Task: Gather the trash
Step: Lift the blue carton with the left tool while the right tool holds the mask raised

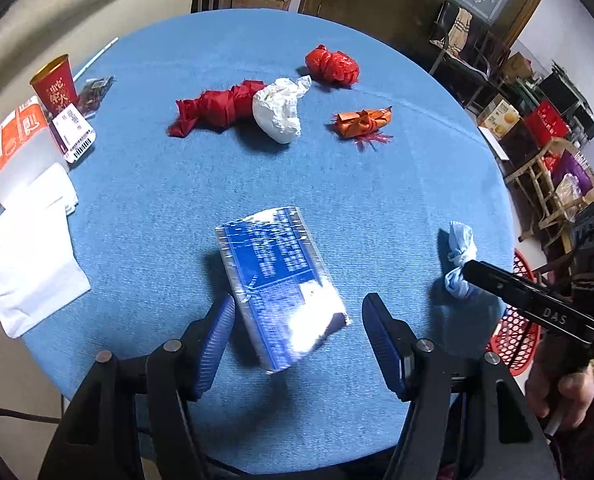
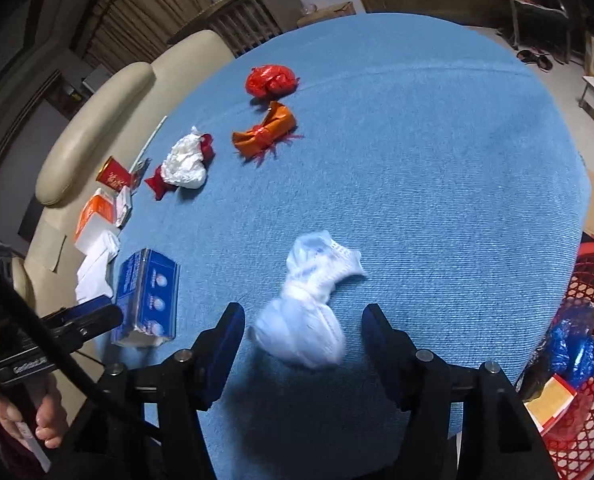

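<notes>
Bag (image 2: 303, 320) seemingly loose between right hand-held gripper (image 2: 303, 330) pads.

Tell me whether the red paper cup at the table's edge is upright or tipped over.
Upright. The red paper cup with the gold rim stands on its base on the round blue table, mouth facing up.

Both grippers point steeply down, jaws parted. The left gripper (image 1: 297, 320) hangs near the table's near edge. The right gripper (image 2: 303, 326) hangs toward its right edge.
</notes>
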`<state>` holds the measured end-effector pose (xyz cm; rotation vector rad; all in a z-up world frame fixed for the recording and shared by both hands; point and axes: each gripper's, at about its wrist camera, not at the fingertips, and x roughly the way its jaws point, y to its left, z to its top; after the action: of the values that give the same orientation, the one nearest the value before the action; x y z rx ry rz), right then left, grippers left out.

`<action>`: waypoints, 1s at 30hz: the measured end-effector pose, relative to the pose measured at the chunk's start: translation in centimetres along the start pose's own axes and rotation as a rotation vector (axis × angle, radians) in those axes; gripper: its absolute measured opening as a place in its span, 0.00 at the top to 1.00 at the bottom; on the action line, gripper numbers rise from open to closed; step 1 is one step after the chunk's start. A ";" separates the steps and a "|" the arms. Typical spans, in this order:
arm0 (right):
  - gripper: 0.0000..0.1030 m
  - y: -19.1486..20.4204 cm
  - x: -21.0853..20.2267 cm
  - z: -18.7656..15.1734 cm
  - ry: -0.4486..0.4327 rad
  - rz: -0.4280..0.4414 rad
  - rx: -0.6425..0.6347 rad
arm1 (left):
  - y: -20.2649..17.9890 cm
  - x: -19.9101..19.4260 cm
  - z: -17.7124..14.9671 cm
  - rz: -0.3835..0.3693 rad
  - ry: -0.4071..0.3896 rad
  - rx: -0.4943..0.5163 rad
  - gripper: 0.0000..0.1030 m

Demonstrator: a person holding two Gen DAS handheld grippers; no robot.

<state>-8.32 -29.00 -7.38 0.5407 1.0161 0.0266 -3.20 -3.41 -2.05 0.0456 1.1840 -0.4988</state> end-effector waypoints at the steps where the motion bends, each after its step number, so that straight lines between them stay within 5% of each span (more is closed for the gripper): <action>1: 0.37 -0.1 0.0 0.0 0.004 0.014 0.008 | 0.0 -0.3 0.0 -0.010 -0.004 -0.007 0.35; 9: 0.39 0.5 0.3 0.2 -0.009 0.012 0.000 | -0.3 -0.5 0.4 -0.017 -0.009 -0.017 0.32; 11: 0.54 0.5 0.9 0.2 0.003 0.014 0.000 | -0.1 0.3 0.5 -0.004 0.003 -0.026 0.32; 17: 0.62 0.8 1.4 -0.1 -0.008 -0.001 -0.027 | 0.5 1.5 0.7 0.050 -0.006 -0.056 0.32; 23: 0.63 1.4 0.2 -0.2 -0.047 0.015 -0.054 | 0.3 0.8 0.8 0.056 -0.042 -0.040 0.66; 28: 0.63 2.0 -1.1 -0.3 -0.076 0.022 -0.079 | 0.6 0.6 0.7 0.036 -0.033 -0.063 0.65; 30: 0.63 1.9 -1.3 -0.3 -0.078 0.023 -0.078 | 0.5 0.2 0.5 0.039 -0.041 -0.064 0.53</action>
<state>-8.88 -27.53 -5.60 0.4783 0.9288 0.0647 -2.47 -3.18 -2.14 0.0039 1.1563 -0.4255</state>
